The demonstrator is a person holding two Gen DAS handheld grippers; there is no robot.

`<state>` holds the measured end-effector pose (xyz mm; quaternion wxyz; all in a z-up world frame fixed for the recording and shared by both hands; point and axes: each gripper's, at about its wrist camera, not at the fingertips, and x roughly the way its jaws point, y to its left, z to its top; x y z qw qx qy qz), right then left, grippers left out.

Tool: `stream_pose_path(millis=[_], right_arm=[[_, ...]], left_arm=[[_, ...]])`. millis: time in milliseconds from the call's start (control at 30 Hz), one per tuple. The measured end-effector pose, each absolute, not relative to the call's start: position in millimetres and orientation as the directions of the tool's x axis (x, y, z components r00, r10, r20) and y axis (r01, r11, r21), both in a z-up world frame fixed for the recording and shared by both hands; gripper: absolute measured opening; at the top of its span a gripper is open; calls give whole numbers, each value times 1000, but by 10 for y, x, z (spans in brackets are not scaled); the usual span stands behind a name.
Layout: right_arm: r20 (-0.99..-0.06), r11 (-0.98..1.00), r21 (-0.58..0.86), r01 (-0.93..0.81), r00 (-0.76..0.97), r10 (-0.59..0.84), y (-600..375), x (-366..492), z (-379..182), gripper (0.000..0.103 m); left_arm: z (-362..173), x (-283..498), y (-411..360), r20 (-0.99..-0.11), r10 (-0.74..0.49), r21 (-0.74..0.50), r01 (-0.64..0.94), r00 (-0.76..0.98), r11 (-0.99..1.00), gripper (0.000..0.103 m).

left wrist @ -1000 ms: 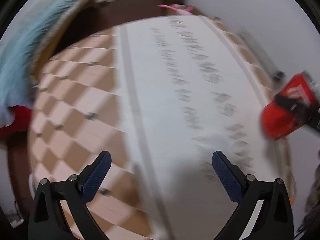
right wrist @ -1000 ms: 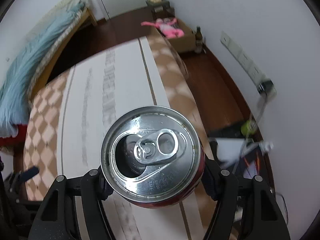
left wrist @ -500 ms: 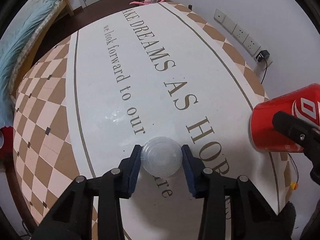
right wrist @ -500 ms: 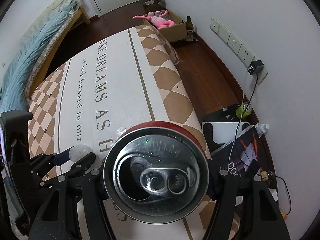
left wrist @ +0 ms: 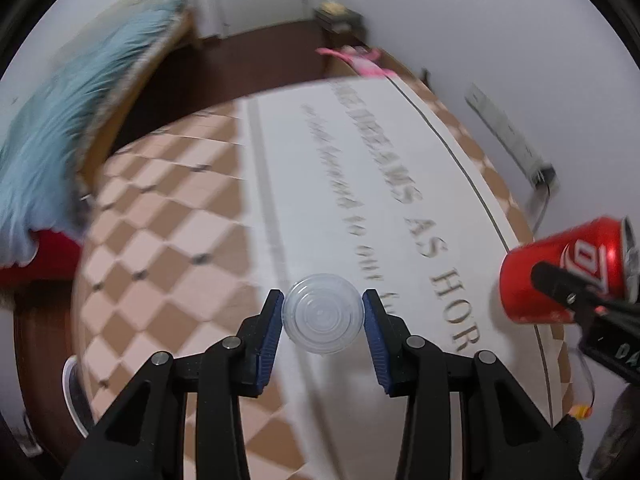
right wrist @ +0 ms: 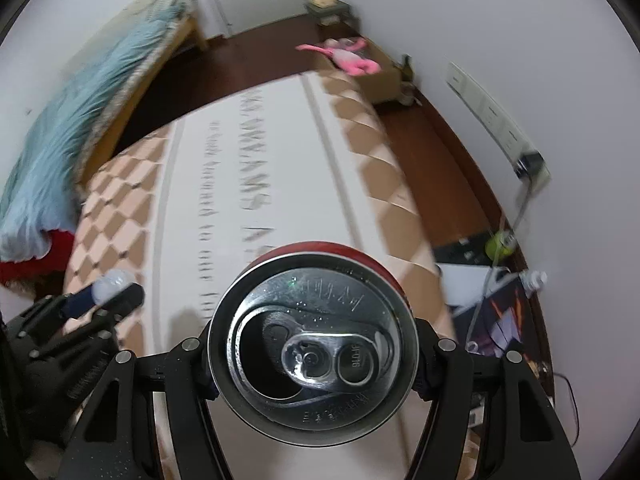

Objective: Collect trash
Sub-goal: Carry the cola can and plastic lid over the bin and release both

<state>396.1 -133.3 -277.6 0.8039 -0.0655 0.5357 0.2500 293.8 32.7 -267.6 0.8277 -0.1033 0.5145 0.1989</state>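
Note:
My left gripper (left wrist: pixel 323 320) is shut on a small clear plastic cup (left wrist: pixel 322 317), whose round base faces the camera, held above the tablecloth (left wrist: pixel 344 184). From the right wrist view the same cup (right wrist: pixel 111 283) shows small at the left, between dark fingers. My right gripper (right wrist: pixel 313 364) is shut on a red soda can (right wrist: pixel 313 348), its opened silver top toward the lens. In the left wrist view that can (left wrist: pixel 560 274) hangs at the right, over the table's edge.
The table carries a white cloth with grey lettering and a brown-and-peach checked border (left wrist: pixel 160 248). A bed with a blue blanket (left wrist: pixel 72 120) lies at the left. Wall sockets with a charger (right wrist: pixel 528 162), a pink toy (right wrist: pixel 348 56) and floor clutter (right wrist: pixel 496 312) sit at the right.
One second ago my left gripper was open and empty; it then shut on the clear cup and has lifted it. The can stays held while both views swing.

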Motion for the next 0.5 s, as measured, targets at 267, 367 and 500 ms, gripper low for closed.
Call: stream_pose_path(millis=[267,367,500], right_arm=[[-831,754,258,-604,259,492,-513,3321,-2290,69],[-805,692,290,-661,223,550,-70,2973,-2110,69],[-788,622,303,-722,177,589,490,2516,-1975,69]], left_arm=[[-1990,2050,1035,-836,322,14,-571,443,821,36],[-1752,1638,1331,-814,369,18,-616,448,788,36],[-1532,1141,1708,-795,418,17,-672,440,741,36]])
